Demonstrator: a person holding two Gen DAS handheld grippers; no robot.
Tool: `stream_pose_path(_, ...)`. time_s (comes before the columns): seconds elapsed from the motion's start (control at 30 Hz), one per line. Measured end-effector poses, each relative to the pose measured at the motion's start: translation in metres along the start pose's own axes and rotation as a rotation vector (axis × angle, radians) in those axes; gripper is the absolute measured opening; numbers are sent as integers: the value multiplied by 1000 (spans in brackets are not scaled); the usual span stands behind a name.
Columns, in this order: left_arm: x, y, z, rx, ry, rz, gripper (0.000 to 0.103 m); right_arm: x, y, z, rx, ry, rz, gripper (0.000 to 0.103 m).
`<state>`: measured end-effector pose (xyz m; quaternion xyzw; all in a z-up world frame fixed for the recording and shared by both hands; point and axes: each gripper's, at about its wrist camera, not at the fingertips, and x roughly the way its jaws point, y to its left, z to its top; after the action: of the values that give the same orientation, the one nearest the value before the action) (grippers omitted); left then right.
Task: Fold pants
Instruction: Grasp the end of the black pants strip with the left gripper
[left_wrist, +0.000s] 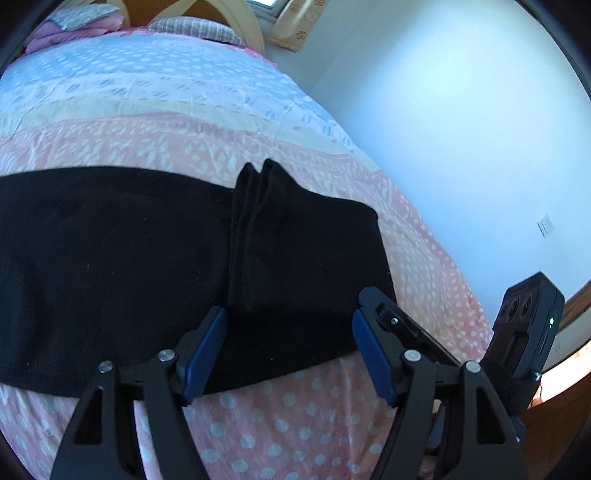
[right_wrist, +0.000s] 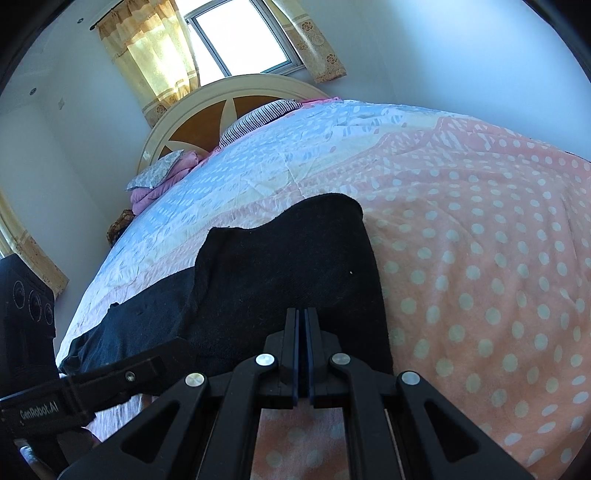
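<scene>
- One pair of black pants (left_wrist: 122, 266) on the bed (left_wrist: 155, 110).
- Two pillows (right_wrist: 258, 118) at the bed's headboard (right_wrist: 207, 122).
- One folded pink blanket (right_wrist: 147, 194) beside them.
- Two curtains (right_wrist: 147, 48) above the headboard.
- Two grippers.

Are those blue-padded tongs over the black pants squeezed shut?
No, the left gripper has its blue pads standing well apart above the black pants, with nothing pinched between them.

matt black cloth pants (left_wrist: 110, 240), polka-dot fabric bedspread (left_wrist: 295, 424)
</scene>
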<state>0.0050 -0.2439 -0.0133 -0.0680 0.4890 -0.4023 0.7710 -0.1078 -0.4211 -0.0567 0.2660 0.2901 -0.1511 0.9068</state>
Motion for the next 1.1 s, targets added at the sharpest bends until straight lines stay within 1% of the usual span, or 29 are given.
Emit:
stream_pose_path(0.1, 1, -1, -1, -5, -6, 10, 75, 0, 0, 0, 3, 1, 1, 3)
stream_pose_path(0.13, 0, -3, -2, -5, -9, 12, 79, 0, 0, 0, 5, 2, 3, 3)
stream_pose_path(0.17, 1, -4, -1, -9, -9, -2, 86, 0, 0, -1, 7, 2, 4, 3)
stream_pose_path(0.2, 2, -5, 1, -14, -11, -13, 87, -1, 0, -1, 8, 2, 5, 3)
stream_pose_path(0.3, 6, -4, 9, -48, -46, -47, 88, -1, 0, -1, 7, 0, 4, 3)
stream_pose_path(0.33, 7, -3, 12, -56, -52, -71, 86, -1, 0, -1, 7, 0, 4, 3)
stream_pose_path(0.37, 8, -2, 13, -60, -56, -97, 71, -1, -1, -1, 6, -1, 4, 3)
stream_pose_path(0.4, 9, -2, 14, -60, -53, -117, 60, -1, -1, -1, 5, -2, 3, 3)
stream_pose_path(0.43, 12, -2, 15, -57, -36, -130, 36, -1, 0, 0, 4, -3, 3, 3)
stream_pose_path(0.47, 12, -1, 14, -53, -21, -135, 27, -1, 0, 0, 4, -4, 1, 3)
stream_pose_path(0.53, 13, -4, 12, -33, -21, -130, 20, -1, 0, 0, 4, -4, 1, 3)
stream_pose_path(0.63, 12, -12, 12, 27, -53, -101, 19, -1, 1, -1, -1, -5, -1, 3)
stream_pose_path(0.7, 13, -13, 13, 47, -58, -76, 19, -2, 3, 0, -11, -11, -4, 3)
stream_pose_path(0.8, 12, -10, 18, 45, -54, -85, 17, -12, 11, 1, -61, -67, 2, 3)
stream_pose_path(0.87, 2, -9, 18, 68, -72, -91, 15, -15, 19, 1, -103, -92, 14, 3)
stream_pose_path(0.97, -14, -7, 18, 117, -109, -88, 13, -9, 28, 3, -127, -72, 52, 3)
stream_pose_path(1.1, -34, -4, 15, 151, -142, -113, 12, -2, 54, 13, -185, -53, 119, 3)
